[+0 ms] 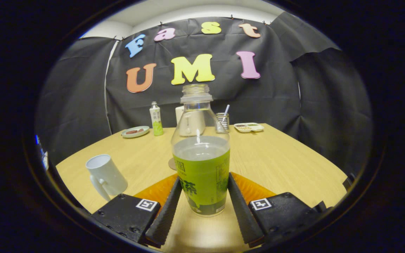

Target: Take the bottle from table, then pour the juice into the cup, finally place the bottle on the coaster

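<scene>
Gripper point(202, 207) fingers clamped on bottle point(201, 165), upright, capless, half full, on table point(280, 158). Cup point(105, 175) sits left of fingers, coaster point(172, 164) just behind bottle

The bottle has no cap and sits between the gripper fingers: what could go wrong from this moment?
1. The bottle is open at the top and about half full, so a jerky lift may spill juice.
2. The gripper fingers close on its lower label, well below the neck, so it may tip or slip while pouring.
3. The white mug stands off to the left and looks tilted, so the pour needs careful aim.
</scene>
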Demonstrator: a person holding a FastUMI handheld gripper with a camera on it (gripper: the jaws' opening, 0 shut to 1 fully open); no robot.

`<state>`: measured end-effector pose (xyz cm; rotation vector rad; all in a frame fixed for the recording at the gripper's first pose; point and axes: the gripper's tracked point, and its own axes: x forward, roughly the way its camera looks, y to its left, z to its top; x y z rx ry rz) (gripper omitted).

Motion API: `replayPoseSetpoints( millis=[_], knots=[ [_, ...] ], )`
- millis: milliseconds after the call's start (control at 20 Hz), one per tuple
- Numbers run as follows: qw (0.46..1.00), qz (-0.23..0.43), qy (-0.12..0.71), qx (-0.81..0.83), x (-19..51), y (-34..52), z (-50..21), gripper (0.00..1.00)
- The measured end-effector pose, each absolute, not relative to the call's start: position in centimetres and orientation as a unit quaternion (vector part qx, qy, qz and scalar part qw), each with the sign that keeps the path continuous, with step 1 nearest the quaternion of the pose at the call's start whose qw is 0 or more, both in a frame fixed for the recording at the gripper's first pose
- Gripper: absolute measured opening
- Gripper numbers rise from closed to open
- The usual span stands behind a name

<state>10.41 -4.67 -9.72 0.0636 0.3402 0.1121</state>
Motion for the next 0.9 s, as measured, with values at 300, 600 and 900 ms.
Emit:
replayPoseSetpoints(
  millis=[300,600,900],
  knots=[
    [0.983,0.084,0.163,-0.004,10.4,-2.7,-8.1,0.78],
    [0.982,0.085,0.12,-0.116,11.6,-1.4,-4.9,0.78],
    [0.966,0.058,0.096,-0.232,13.7,-1.3,-3.0,0.78]
  ],
)
